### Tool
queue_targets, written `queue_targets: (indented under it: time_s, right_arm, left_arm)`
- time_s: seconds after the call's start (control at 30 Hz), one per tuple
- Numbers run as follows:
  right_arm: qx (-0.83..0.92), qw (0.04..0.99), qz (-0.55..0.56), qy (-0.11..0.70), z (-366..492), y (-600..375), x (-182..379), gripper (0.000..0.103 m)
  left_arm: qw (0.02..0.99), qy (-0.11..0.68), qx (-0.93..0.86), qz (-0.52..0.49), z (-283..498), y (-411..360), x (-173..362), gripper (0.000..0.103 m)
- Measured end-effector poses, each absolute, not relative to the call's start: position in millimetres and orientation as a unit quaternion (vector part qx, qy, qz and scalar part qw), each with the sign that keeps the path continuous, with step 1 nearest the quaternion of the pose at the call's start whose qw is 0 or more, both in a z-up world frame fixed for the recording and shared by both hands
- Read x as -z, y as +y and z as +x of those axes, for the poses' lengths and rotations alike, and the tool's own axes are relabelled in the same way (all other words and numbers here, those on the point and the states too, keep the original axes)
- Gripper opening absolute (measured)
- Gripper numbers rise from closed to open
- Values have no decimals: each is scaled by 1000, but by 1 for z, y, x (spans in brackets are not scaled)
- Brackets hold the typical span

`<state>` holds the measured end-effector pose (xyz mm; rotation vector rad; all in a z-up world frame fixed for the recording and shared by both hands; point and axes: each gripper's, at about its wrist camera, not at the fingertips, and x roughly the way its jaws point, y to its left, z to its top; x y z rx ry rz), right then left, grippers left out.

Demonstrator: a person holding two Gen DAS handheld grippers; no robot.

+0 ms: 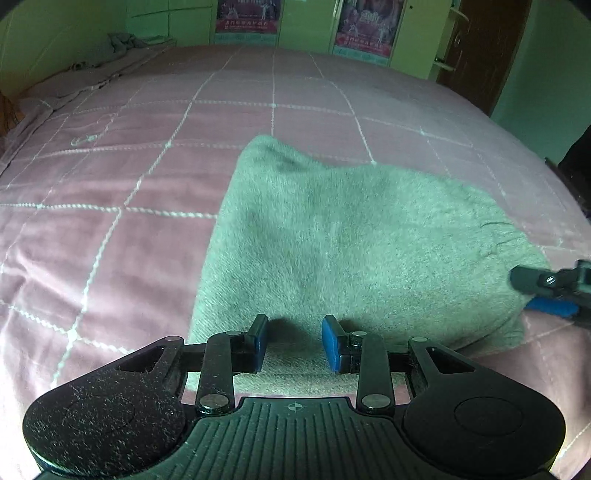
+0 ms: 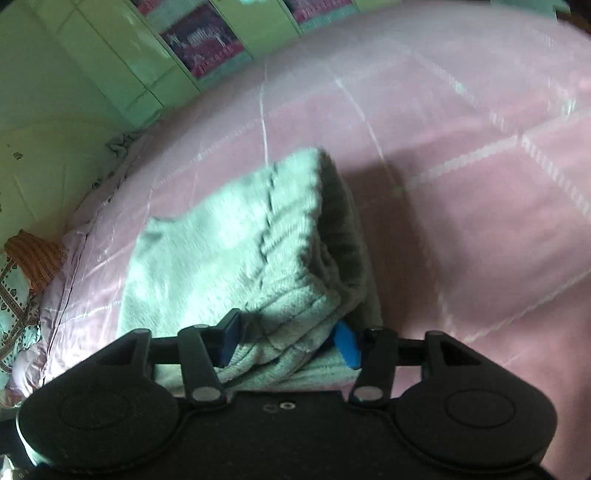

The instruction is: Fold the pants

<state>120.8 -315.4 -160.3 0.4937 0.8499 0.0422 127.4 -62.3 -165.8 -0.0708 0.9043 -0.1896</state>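
Pants, folded and fuzzy grey, lie on the pink quilted bed. Left hand-held gripper hovers with fingers apart. Right hand-held gripper straddles the bunched edge, fingers spread.

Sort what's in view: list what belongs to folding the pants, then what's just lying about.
Part of the job:
pants
left gripper, open
right gripper, fabric between its fingers
bed cover

Lying about:
crumpled cloth
posters
door
orange striped fabric
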Motion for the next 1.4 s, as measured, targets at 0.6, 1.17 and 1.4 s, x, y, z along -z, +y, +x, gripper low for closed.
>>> queue_targets:
  time_s: [0.6, 1.17, 1.4]
  right_arm:
    - [-22, 911, 28, 411, 130, -275, 162, 32]
    - [1, 912, 8, 409, 226, -267, 166, 36]
    - [-5, 914, -38, 405, 210, -262, 170, 40]
  left_arm:
    - [887, 449, 102, -21, 139, -64, 170, 33]
    - [875, 476, 84, 14, 285, -106, 185, 33]
    - [877, 476, 60, -19, 316, -114, 187, 33]
